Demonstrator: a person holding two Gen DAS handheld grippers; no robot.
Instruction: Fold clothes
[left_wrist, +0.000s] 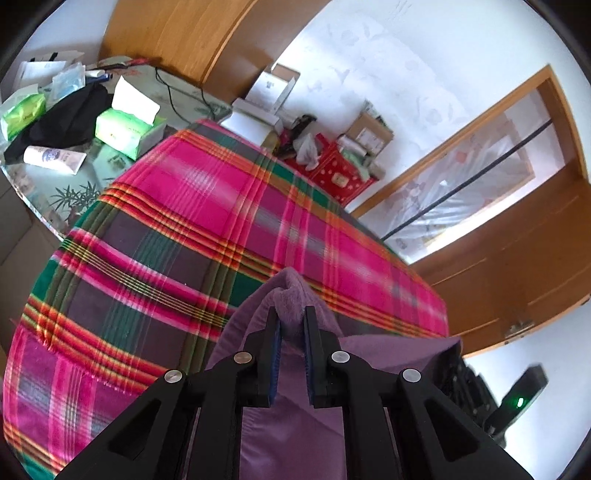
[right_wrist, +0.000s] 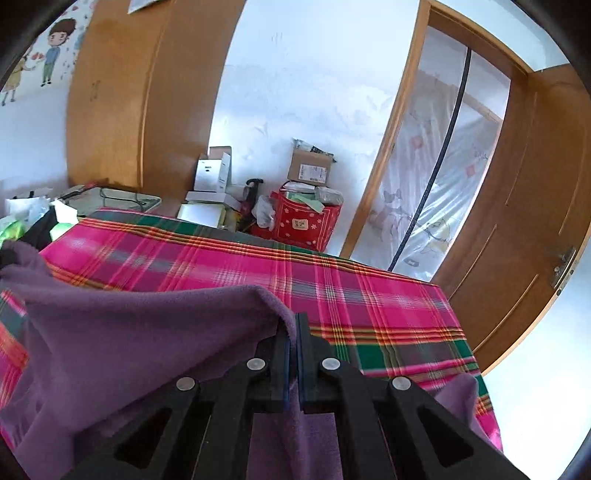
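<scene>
A purple fleece garment (left_wrist: 291, 291) is held up over a bed with a pink, green and orange plaid cover (left_wrist: 192, 221). My left gripper (left_wrist: 292, 314) is shut on a thick bunched fold of it, and the cloth hangs down between and below the fingers. In the right wrist view the same purple garment (right_wrist: 129, 332) spreads wide to the left, and my right gripper (right_wrist: 293, 321) is shut tight on its edge. A further flap of purple cloth (right_wrist: 458, 398) shows at the lower right over the plaid cover (right_wrist: 351, 280).
A side table (left_wrist: 48, 177) at the left carries a green tissue box (left_wrist: 125, 129), a white tube (left_wrist: 55, 158) and a black cloth (left_wrist: 66, 118). Boxes and a red bag (right_wrist: 303, 221) are stacked against the far wall. A wooden door (right_wrist: 517, 229) stands at the right.
</scene>
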